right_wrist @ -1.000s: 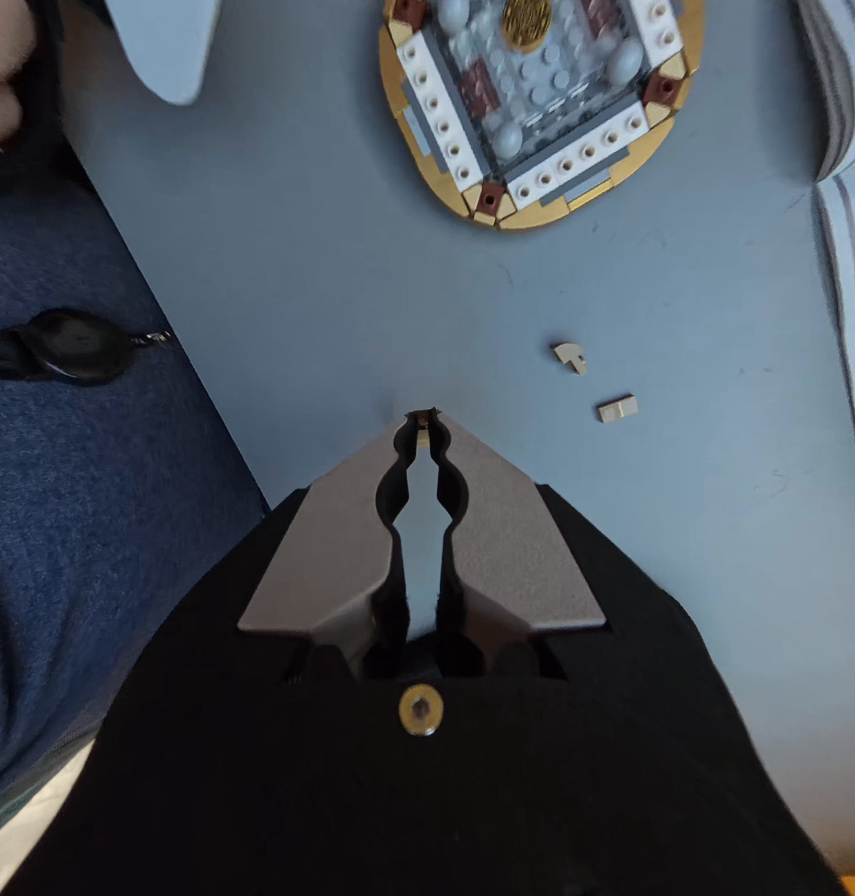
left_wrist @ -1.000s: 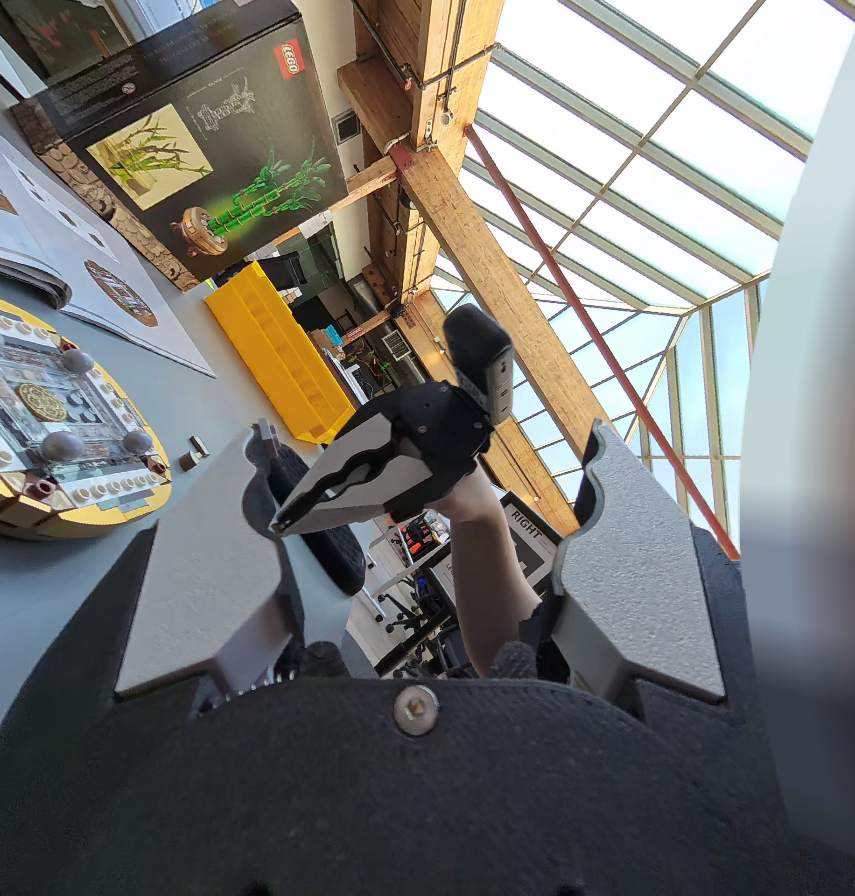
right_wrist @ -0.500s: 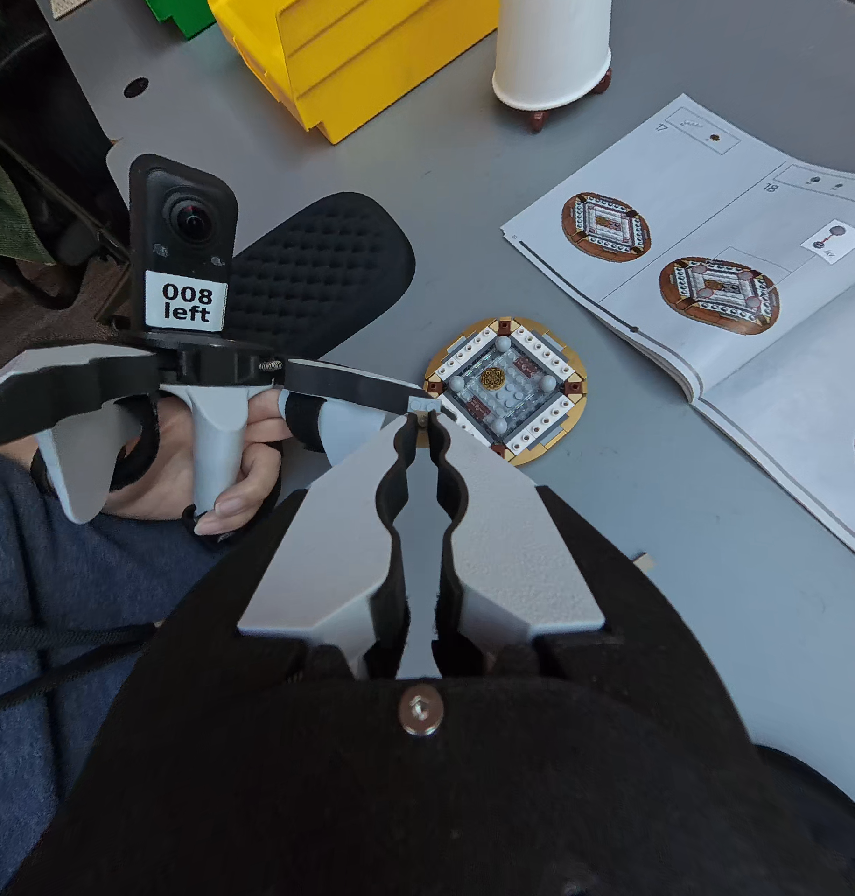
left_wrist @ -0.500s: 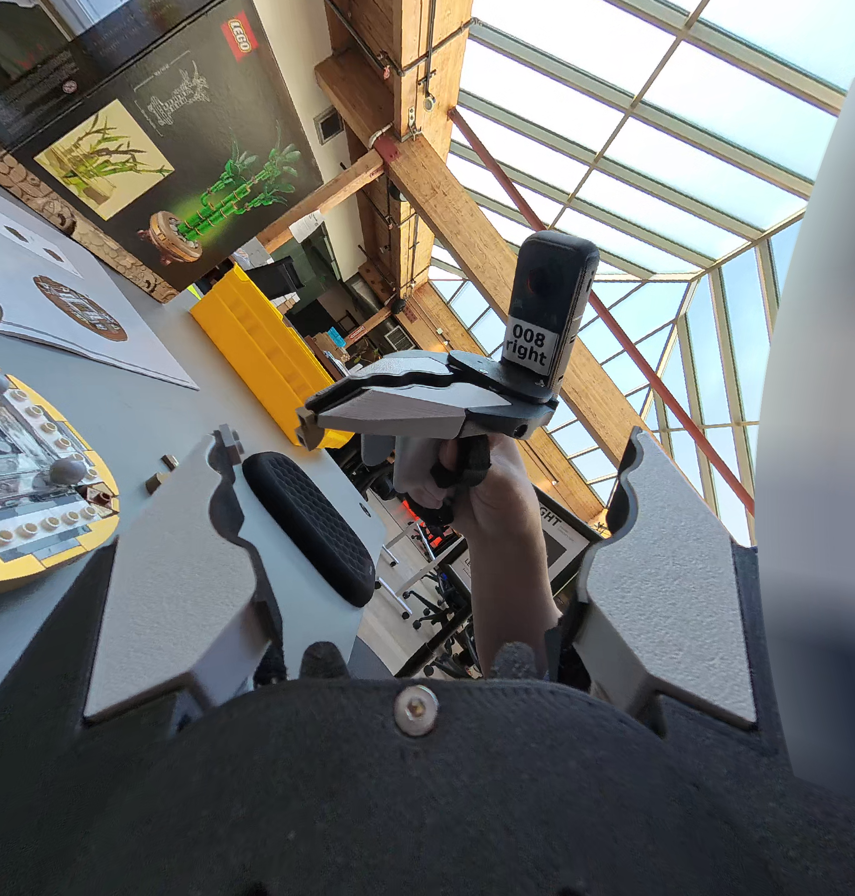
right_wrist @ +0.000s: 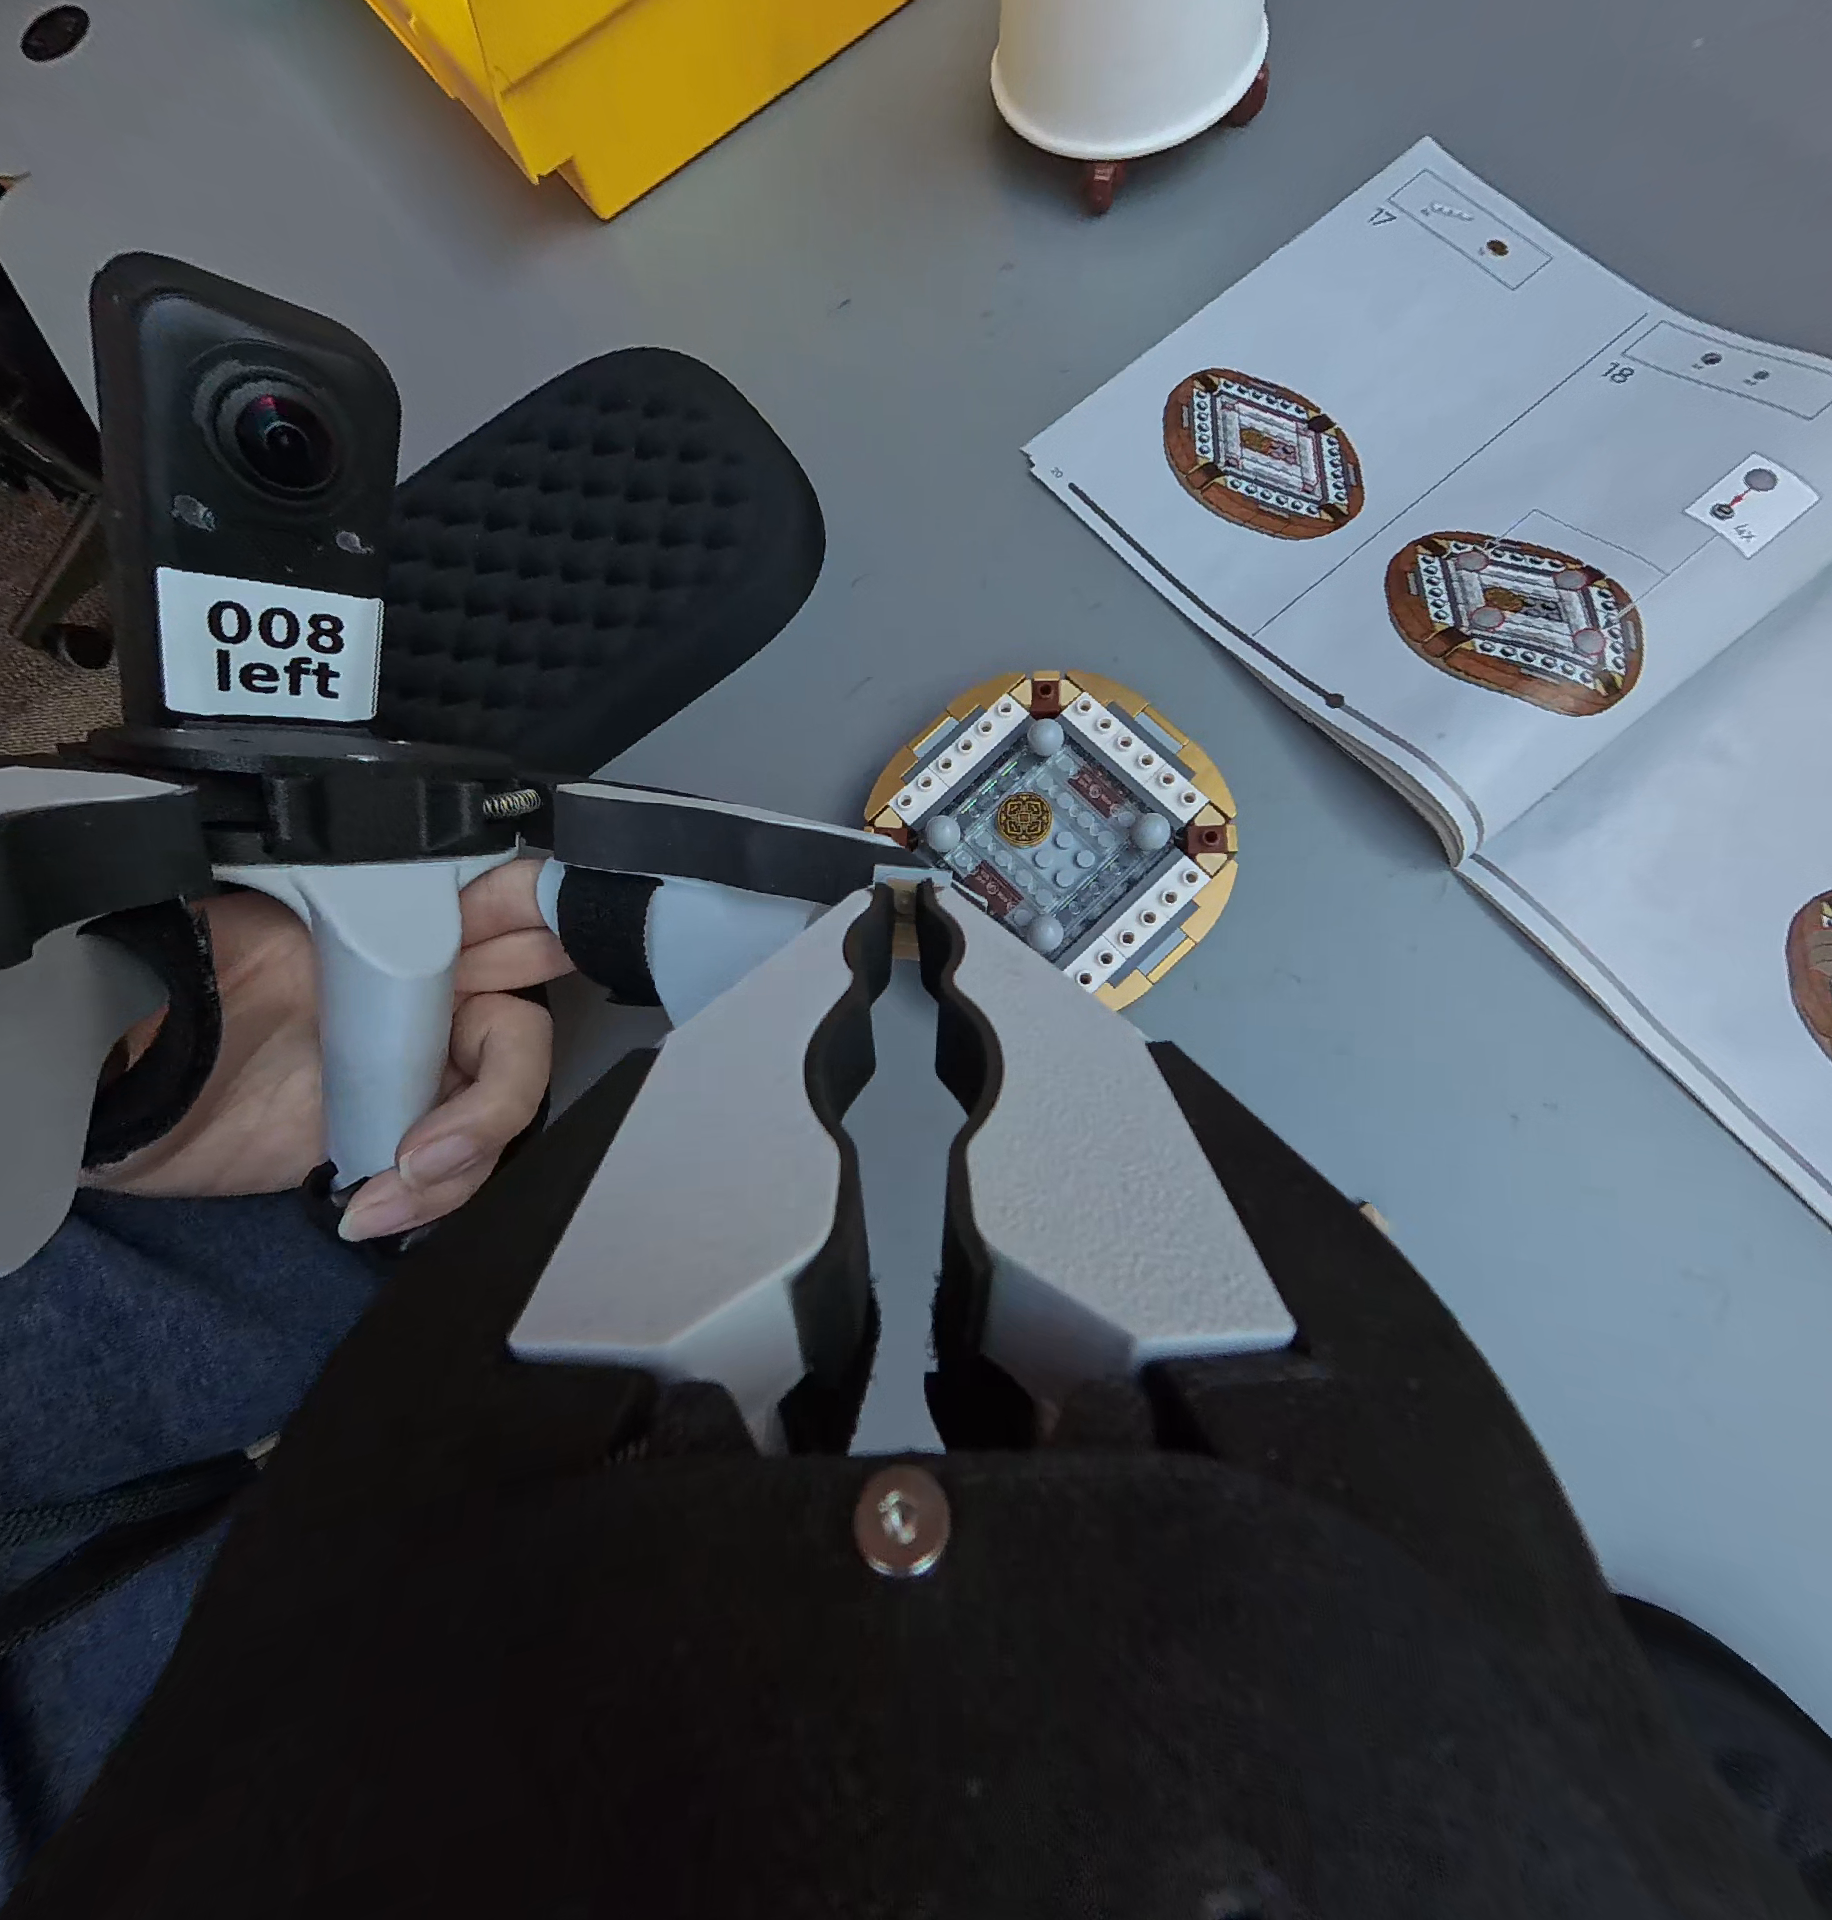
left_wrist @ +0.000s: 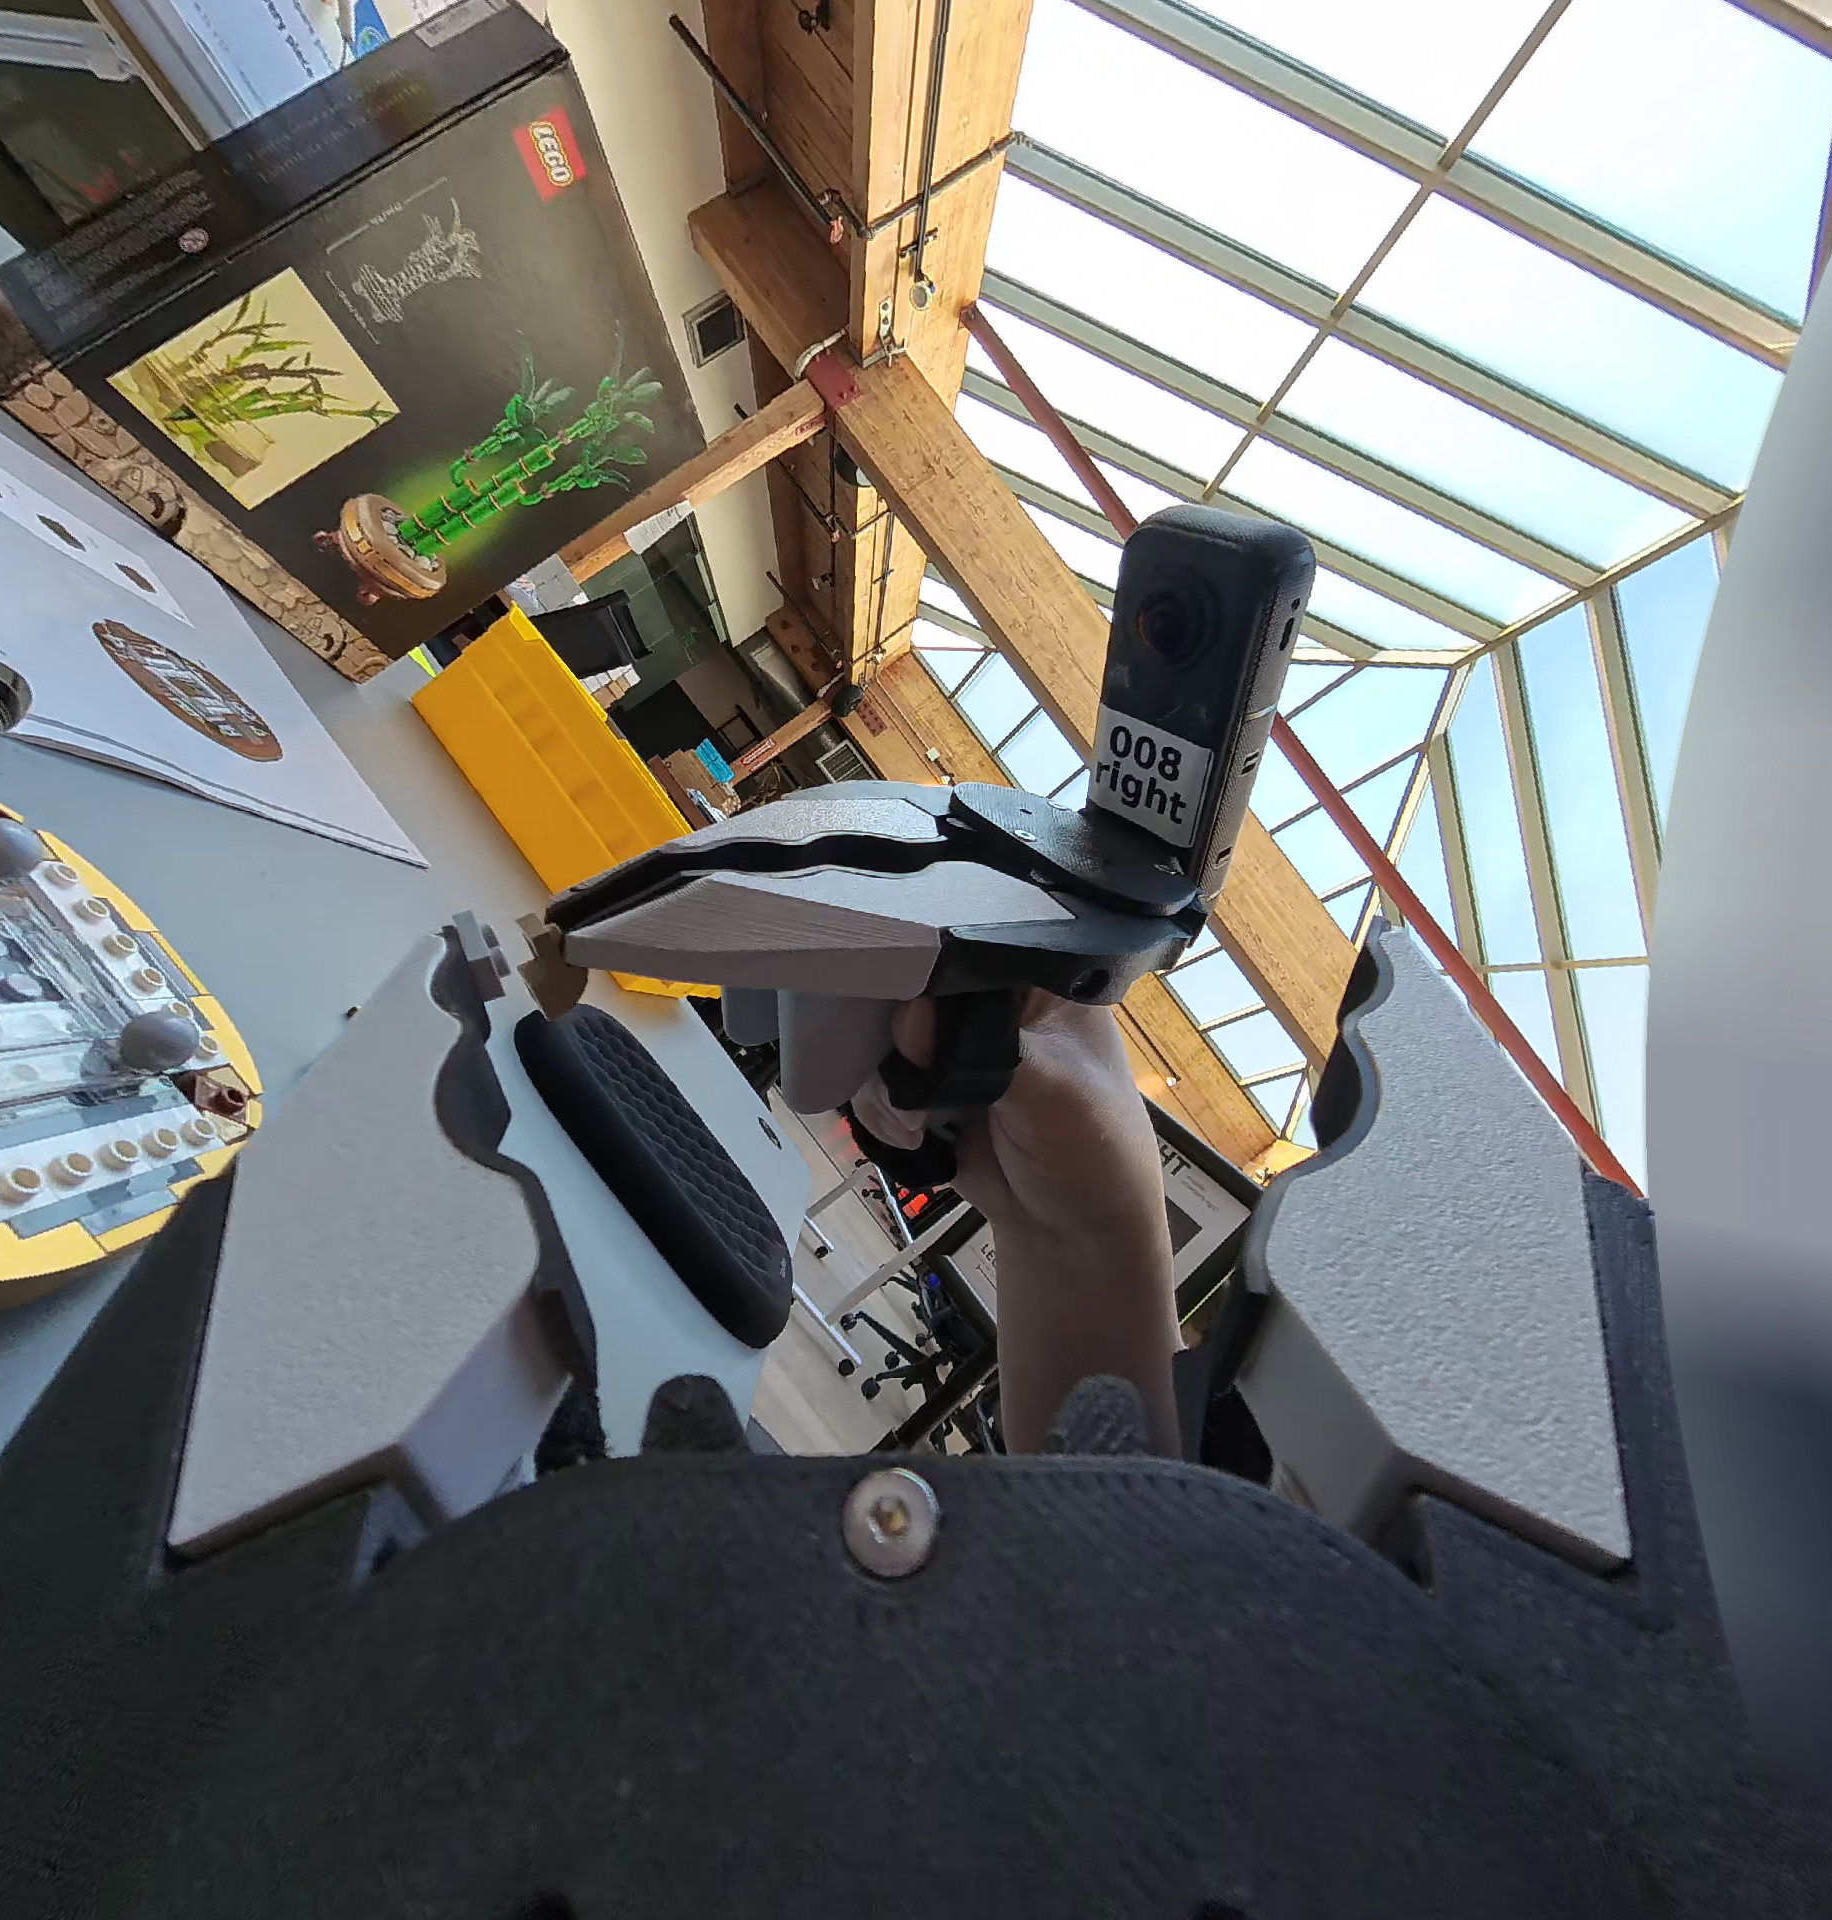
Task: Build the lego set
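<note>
My right gripper (right_wrist: pixel 896 902) is shut on a small tan lego piece (left_wrist: pixel 548 971) at its tips. It also shows in the left wrist view (left_wrist: pixel 746 914), held level in the air with the tan piece almost touching a small grey piece (left_wrist: pixel 479 943). That grey piece sits at the tip of my left gripper's left finger (left_wrist: pixel 372 1195). My left gripper (left_wrist: pixel 917 935) is wide open, and in the right wrist view (right_wrist: pixel 735 844) it shows side-on. The round gold-rimmed lego base (right_wrist: pixel 1130 987) lies on the grey table just beyond both tips, and at the left of the left wrist view (left_wrist: pixel 18 1257).
An open instruction booklet (right_wrist: pixel 1514 468) lies right of the base. A yellow bin (right_wrist: pixel 631 83) and a white cup (right_wrist: pixel 1130 73) stand at the back, a black pad (right_wrist: pixel 600 540) to the left. The lego box (left_wrist: pixel 372 312) stands behind. A loose tan piece (right_wrist: pixel 1371 1214) lies near my right gripper.
My right gripper has lifted off the table with the tan piece, turned toward the left gripper and brought the piece up to the left fingertip. The left gripper stayed open.
</note>
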`<move>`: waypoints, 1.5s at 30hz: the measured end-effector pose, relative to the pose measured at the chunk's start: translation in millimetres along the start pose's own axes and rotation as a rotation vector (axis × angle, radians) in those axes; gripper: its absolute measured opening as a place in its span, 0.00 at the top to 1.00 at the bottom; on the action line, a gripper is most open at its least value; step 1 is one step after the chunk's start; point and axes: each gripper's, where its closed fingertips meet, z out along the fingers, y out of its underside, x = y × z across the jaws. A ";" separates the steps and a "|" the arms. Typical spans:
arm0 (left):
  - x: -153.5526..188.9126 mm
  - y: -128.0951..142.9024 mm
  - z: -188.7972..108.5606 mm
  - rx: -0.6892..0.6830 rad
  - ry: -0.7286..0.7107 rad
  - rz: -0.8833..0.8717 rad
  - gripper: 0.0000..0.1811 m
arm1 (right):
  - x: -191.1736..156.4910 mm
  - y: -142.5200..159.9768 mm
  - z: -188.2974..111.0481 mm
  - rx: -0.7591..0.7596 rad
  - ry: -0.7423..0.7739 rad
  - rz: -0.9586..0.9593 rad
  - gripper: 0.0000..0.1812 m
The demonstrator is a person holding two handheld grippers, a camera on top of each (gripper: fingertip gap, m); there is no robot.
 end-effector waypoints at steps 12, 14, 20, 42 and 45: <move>-2.4 0.7 -1.1 0.007 -0.006 -0.013 0.13 | -2.4 2.2 7.7 -0.027 0.009 -0.014 0.98; -2.5 0.3 -1.3 0.010 -0.005 -0.017 0.13 | -2.6 2.7 8.0 -0.032 0.013 -0.019 0.98; -1.2 -0.9 -1.4 0.019 -0.012 -0.017 0.13 | -3.8 0.8 7.9 -0.024 0.013 -0.018 0.98; 11.4 -15.5 -1.4 0.091 -0.073 0.091 0.12 | -14.3 -19.0 5.5 0.059 0.017 -0.043 0.98; 10.4 -11.2 0.8 0.044 -0.106 0.159 0.12 | -14.6 -21.3 5.4 0.049 0.018 -0.052 0.98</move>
